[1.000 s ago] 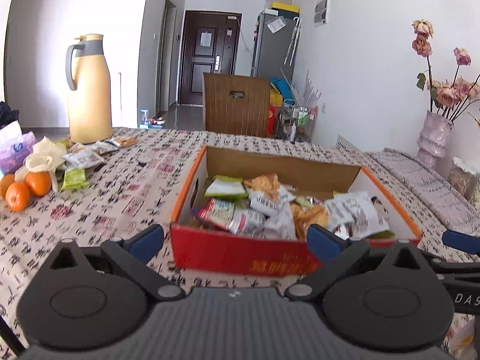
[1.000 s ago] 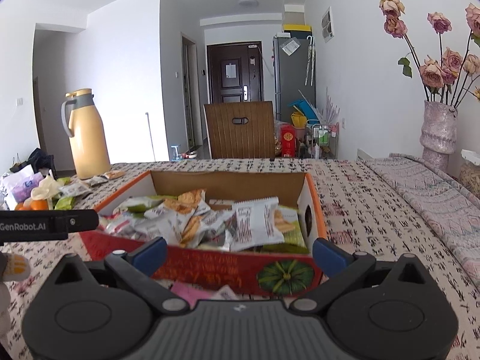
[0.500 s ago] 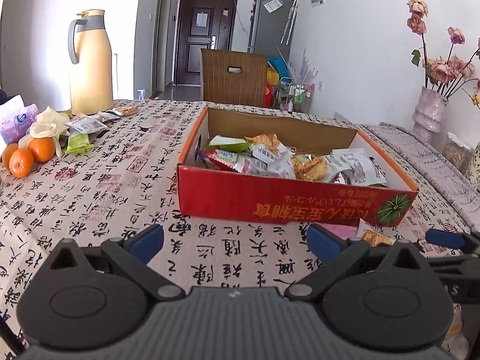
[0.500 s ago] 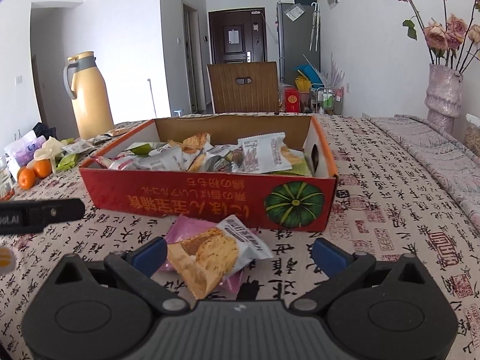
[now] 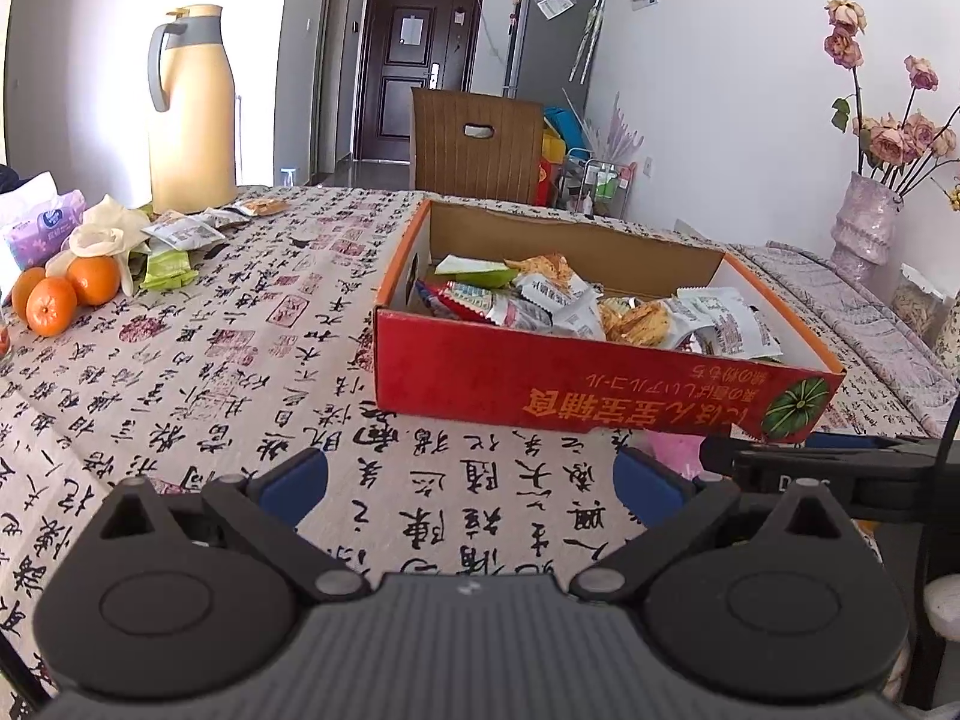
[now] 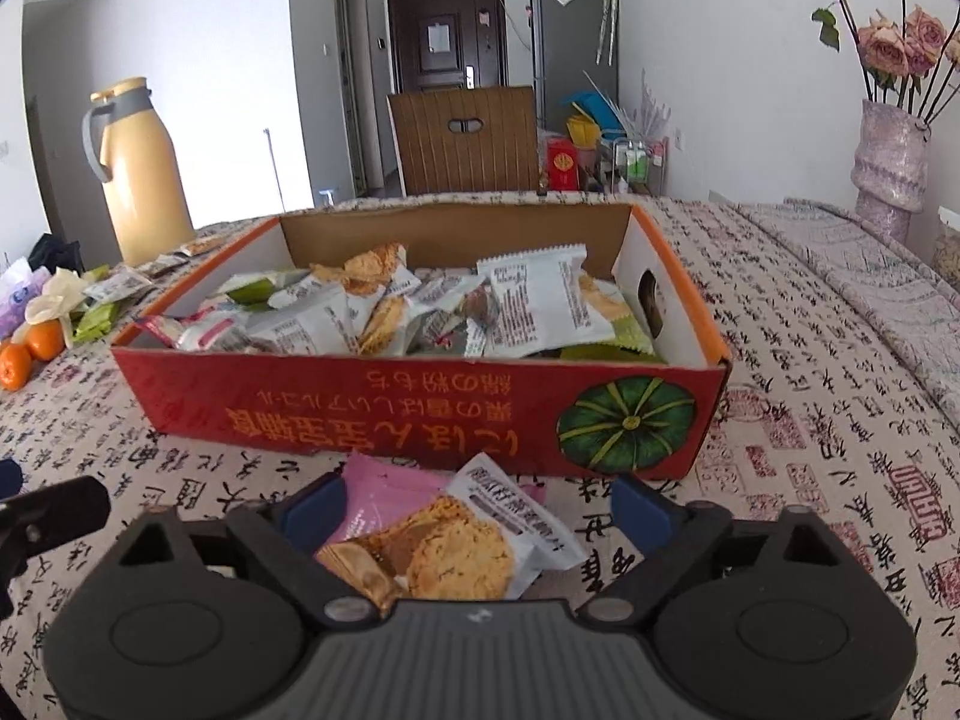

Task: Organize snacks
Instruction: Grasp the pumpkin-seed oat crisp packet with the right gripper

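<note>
Low in the frame, our right gripper (image 6: pixel 480 507), jaws wide but just closing, straddles 2 loose snack packets (image 6: pixel 456 540) before the red box (image 6: pixel 420 414); next we pinch 1.

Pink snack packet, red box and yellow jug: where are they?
Pink snack packet (image 6: pixel 384 489), right wrist view, its bare pink upper part.
Red box (image 6: pixel 360 405), right wrist view, its printed front wall.
Yellow jug (image 5: pixel 192 120), left wrist view, its body.

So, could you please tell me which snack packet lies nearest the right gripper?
The white cookie packet, lying outside the red box on a pink packet, between the right gripper's open jaws.
</note>
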Motion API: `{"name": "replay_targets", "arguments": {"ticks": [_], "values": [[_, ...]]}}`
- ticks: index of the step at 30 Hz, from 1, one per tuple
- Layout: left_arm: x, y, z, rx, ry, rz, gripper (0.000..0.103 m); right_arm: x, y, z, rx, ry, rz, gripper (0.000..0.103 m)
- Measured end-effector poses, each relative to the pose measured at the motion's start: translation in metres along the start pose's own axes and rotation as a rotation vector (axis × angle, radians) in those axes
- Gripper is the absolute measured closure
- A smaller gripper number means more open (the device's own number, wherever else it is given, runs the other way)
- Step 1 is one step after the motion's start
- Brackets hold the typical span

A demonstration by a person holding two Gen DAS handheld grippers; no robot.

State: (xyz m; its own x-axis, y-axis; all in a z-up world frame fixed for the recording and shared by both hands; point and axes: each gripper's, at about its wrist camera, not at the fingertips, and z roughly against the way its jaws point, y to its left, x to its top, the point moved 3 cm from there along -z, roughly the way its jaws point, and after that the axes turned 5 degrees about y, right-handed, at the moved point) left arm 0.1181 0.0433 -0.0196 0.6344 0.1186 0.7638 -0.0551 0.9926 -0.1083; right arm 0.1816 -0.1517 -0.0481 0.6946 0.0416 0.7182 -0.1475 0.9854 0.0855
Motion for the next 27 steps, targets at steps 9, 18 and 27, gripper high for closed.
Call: {"name": "replay_targets", "arguments": {"ticks": [9,18,27], "values": [[-0.003,0.003,-0.004,-0.007,0.016,0.011,0.0,-0.013,-0.004,-0.001,0.012,0.022,-0.01,0.037],[-0.004,0.002,-0.006,-0.007,0.031,0.017,0.0,-0.027,-0.006,0.015,0.054,0.007,-0.013,0.045],[-0.006,-0.004,-0.006,-0.01,0.037,0.005,0.0,-0.05,0.003,0.028,0.078,0.035,0.027,0.039]]}}
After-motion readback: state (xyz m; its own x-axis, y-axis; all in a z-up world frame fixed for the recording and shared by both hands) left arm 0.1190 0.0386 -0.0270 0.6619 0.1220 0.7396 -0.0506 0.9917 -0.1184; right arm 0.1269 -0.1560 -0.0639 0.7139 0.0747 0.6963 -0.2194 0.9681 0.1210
